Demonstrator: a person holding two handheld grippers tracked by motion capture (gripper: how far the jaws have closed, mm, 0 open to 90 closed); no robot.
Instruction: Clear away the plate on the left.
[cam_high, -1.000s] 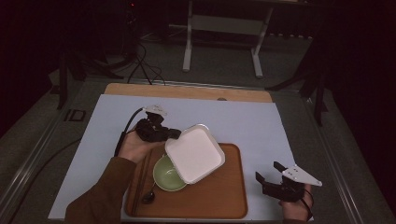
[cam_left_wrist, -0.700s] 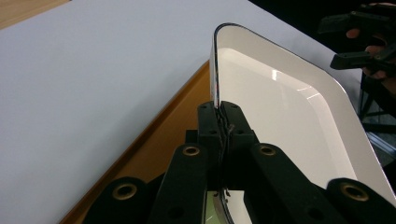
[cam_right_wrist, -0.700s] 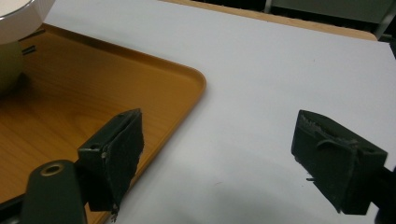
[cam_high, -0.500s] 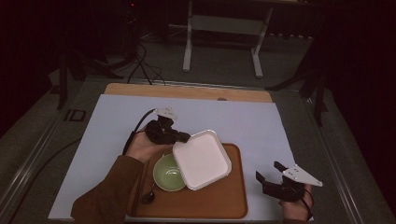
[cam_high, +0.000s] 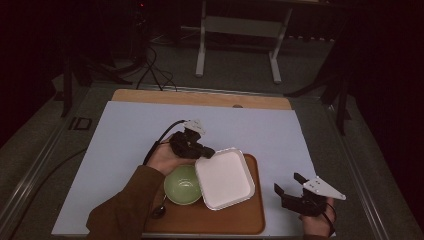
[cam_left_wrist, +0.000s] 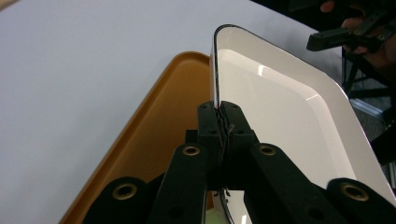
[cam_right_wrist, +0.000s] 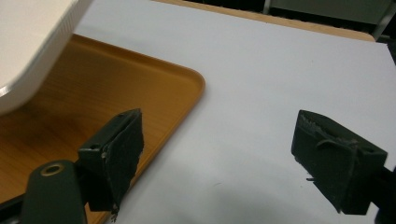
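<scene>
My left tongs (cam_high: 206, 151) are clenched on the rim of the white dish (cam_high: 224, 177), holding it tilted over the brown tray (cam_high: 250, 222), beside the green bowl (cam_high: 183, 184). My right tongs (cam_high: 291, 186) rest released off the tray's right edge, well apart.

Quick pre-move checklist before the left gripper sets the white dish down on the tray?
1. Left gripper shut on the rim of the white dish: ok.
2. Dish over the wooden tray, not the table sheet: ok.
3. Clearance from the green bowl: not ok, the dish's edge overlaps the bowl in the high view.
4. Right gripper out of the way, open, off the tray's right side: ok.
5. Small dark item at the tray's near left corner clear of the dish: ok.
6. Dish touching the tray yet: cannot tell.
</scene>
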